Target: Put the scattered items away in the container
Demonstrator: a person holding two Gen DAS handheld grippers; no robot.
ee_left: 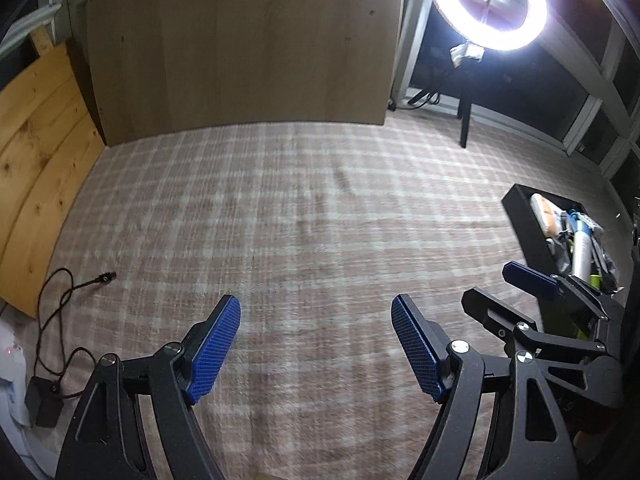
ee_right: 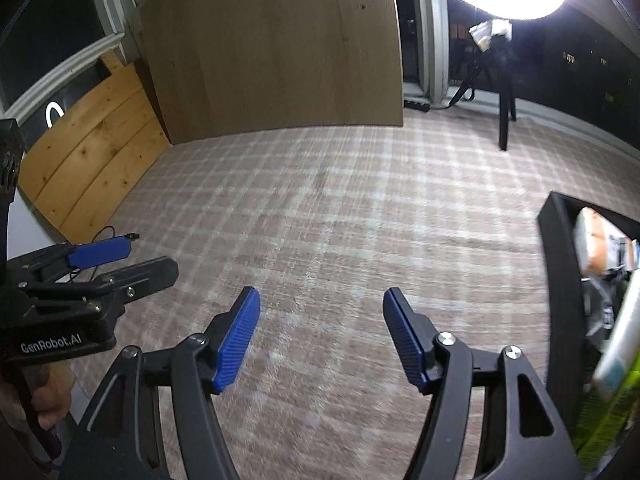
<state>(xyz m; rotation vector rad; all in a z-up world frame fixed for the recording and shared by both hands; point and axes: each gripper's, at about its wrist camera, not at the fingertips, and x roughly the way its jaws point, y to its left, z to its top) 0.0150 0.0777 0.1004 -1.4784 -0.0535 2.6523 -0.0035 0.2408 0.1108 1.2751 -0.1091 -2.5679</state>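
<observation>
The black container (ee_left: pixel 524 228) sits near the right edge of the plaid carpet (ee_left: pixel 300 220), already crowded with packets and tubes, a white tube (ee_left: pixel 582 250) and a green item (ee_right: pixel 612 408) poking above its rim, so we judge that anything added carelessly could slide back out or tip the heap over the wall. We hold the left gripper (ee_left: pixel 316 344) and the right gripper (ee_right: pixel 320 336) above bare carpet, both with jaws spread wide and empty. A black cable (ee_left: pixel 60 312) lies by the carpet's left edge, which we could mistake for clutter.
</observation>
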